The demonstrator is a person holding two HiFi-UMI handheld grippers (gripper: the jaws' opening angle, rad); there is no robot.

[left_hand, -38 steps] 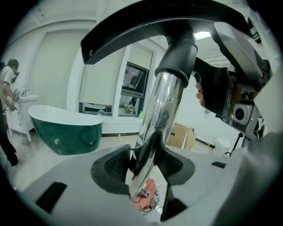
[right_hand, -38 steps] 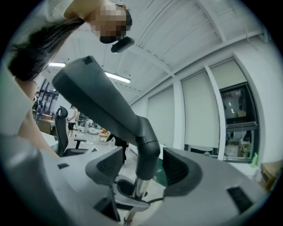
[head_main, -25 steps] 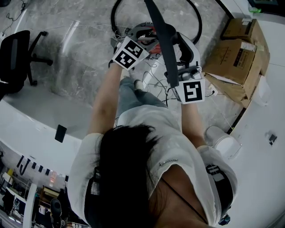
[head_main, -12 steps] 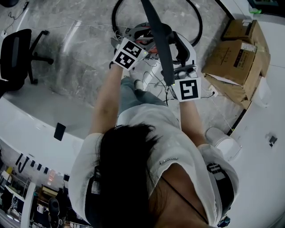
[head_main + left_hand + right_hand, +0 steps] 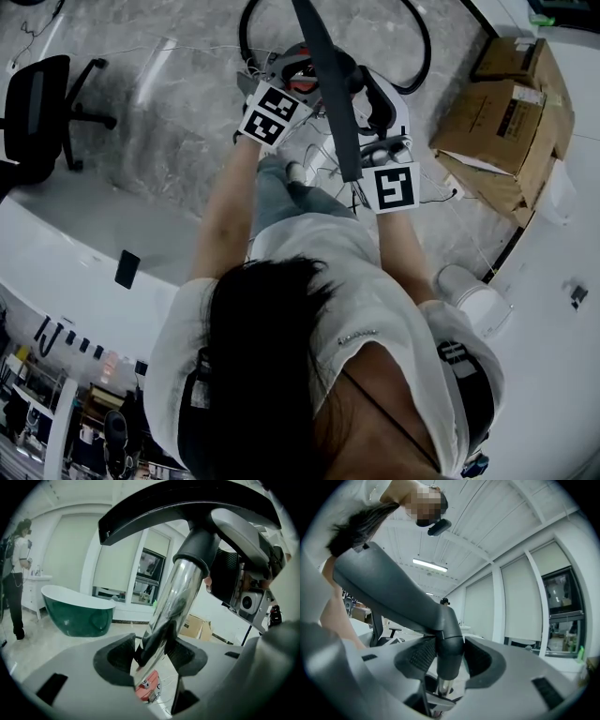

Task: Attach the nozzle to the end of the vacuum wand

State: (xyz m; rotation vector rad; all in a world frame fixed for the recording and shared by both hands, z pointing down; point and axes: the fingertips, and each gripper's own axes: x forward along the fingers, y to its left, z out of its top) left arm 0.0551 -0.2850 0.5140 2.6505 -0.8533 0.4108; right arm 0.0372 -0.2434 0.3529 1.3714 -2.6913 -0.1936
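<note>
In the left gripper view a chrome vacuum wand (image 5: 180,592) rises between the pads of my left gripper (image 5: 154,653), which is shut on it. The wand's upper end sits in a black collar under the long black nozzle (image 5: 187,503). My right gripper (image 5: 450,656) is shut on the nozzle's black neck (image 5: 449,639); the nozzle's body (image 5: 384,592) slants up to the left, and a bit of chrome tube (image 5: 443,686) shows below. From the head view the nozzle (image 5: 323,66) runs between the left marker cube (image 5: 274,112) and the right marker cube (image 5: 392,187).
The red and grey vacuum body (image 5: 298,70) lies on the floor beneath the grippers, with a black hose (image 5: 417,42) looped behind it. Cardboard boxes (image 5: 506,122) stand at right, an office chair (image 5: 37,103) at left, a white bin (image 5: 469,295) near my right side. A green bathtub (image 5: 77,613) and another person (image 5: 16,573) are farther off.
Both grippers keep their hold. The nozzle and the two marker cubes have shifted only slightly up and to the left in the head view.
</note>
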